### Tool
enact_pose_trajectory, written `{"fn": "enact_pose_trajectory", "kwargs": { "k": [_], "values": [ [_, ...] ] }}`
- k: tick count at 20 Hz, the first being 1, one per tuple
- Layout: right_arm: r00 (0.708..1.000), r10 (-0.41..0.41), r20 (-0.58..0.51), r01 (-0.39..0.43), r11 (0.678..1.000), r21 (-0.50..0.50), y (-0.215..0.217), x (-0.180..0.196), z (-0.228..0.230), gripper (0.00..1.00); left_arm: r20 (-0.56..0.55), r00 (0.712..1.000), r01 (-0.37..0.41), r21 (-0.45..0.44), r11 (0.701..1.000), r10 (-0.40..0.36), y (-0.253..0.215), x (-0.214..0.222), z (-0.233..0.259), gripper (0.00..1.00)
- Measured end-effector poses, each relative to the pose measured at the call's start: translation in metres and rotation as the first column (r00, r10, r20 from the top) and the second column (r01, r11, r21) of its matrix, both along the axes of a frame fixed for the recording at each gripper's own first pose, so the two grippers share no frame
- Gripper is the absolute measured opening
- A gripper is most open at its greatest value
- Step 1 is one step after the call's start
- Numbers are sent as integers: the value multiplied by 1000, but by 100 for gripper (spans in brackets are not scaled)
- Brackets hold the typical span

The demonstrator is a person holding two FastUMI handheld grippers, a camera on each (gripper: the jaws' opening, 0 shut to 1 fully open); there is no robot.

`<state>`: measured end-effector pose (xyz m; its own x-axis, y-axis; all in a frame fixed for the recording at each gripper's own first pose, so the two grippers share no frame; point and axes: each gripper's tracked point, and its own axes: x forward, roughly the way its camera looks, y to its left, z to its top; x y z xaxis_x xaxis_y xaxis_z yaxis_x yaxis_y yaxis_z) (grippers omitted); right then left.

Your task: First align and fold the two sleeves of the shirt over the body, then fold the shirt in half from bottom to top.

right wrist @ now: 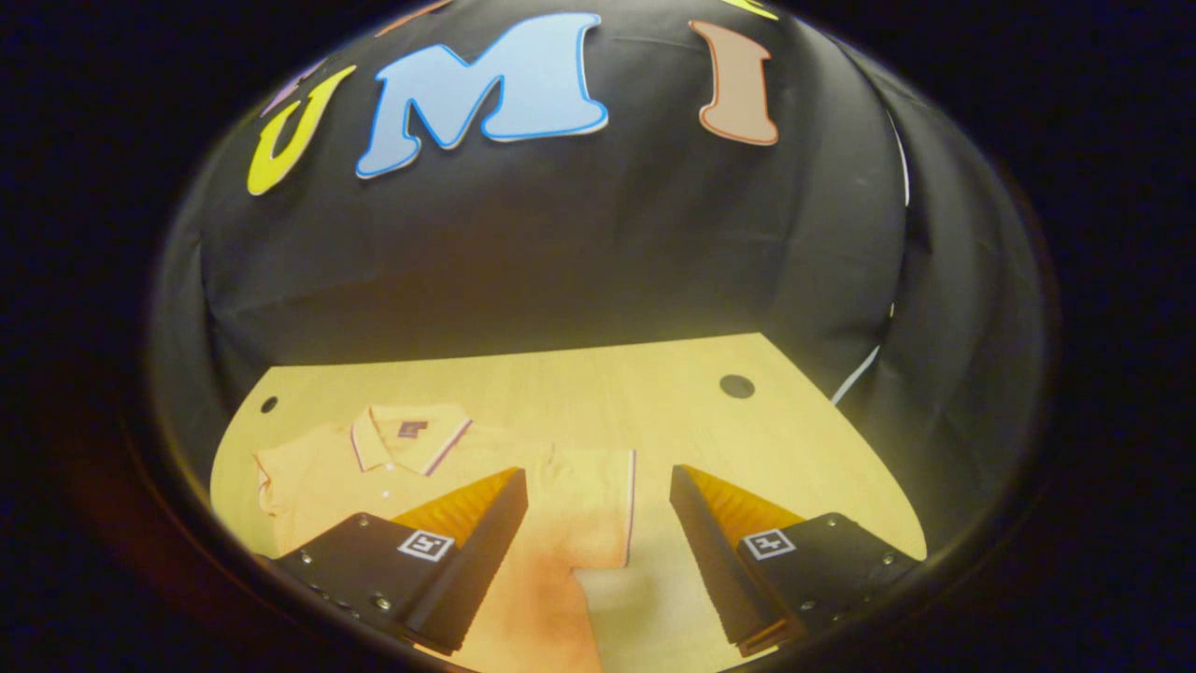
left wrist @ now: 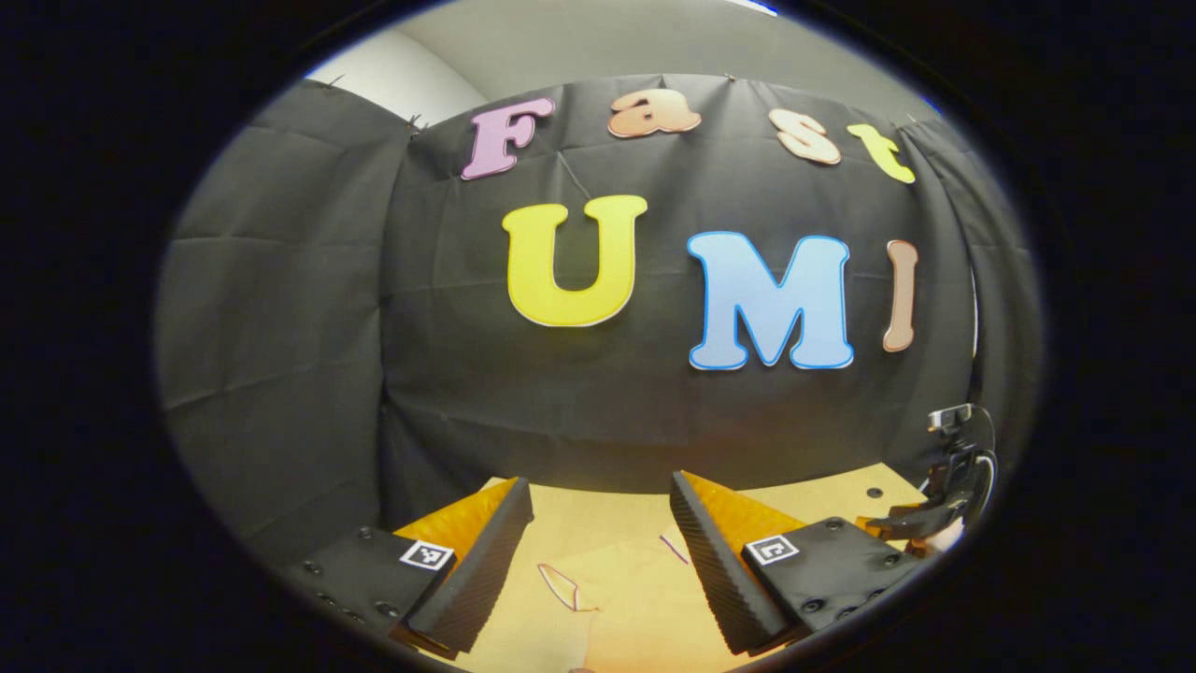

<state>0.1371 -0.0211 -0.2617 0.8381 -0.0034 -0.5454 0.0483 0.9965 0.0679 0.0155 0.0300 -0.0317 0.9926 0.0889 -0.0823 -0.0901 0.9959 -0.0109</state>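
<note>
In the left gripper view, the left gripper (left wrist: 601, 551) hangs with ribbed jaws apart, empty, over the smooth wooden surface (left wrist: 822, 500); pale shirt (left wrist: 635, 598) fabric lies bottom centre. In the right gripper view, the right gripper (right wrist: 598, 537) is open over the flat, unfolded shirt (right wrist: 411, 467), lower left; bare surface (right wrist: 654, 393) extends right.

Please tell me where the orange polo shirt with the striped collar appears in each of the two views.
Left gripper view: the orange short-sleeved polo shirt lies at the bottom centre, between the tool's two fingers; its striped trim shows.
Right gripper view: the shirt lies spread flat at lower left, collar toward the wall, one sleeve reaching between the fingers.
Shared landmark: the light wooden table with a dark round hole.
</note>
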Motion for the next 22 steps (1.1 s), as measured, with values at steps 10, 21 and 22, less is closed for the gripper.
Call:
{"fn": "enact_pose_trajectory", "kwargs": {
  "k": [10, 21, 22],
  "values": [
    [971, -43, -233, 49, 999, 21, -19, 17, -97, 96, -36, 999, -8, 6, 1000, 8, -10, 18, -11, 99],
    [960, -32, -278, 38, 999, 14, -20, 14, -121, 95, -61, 998, -5, 12, 1000, 5, -21, 30, -20, 99],
    [961, -29, -275, 33, 999, 13, -19, 13, -122, 95, -60, 998, 0, 11, 1000, 1, -23, 32, -20, 99]
  ]
}}
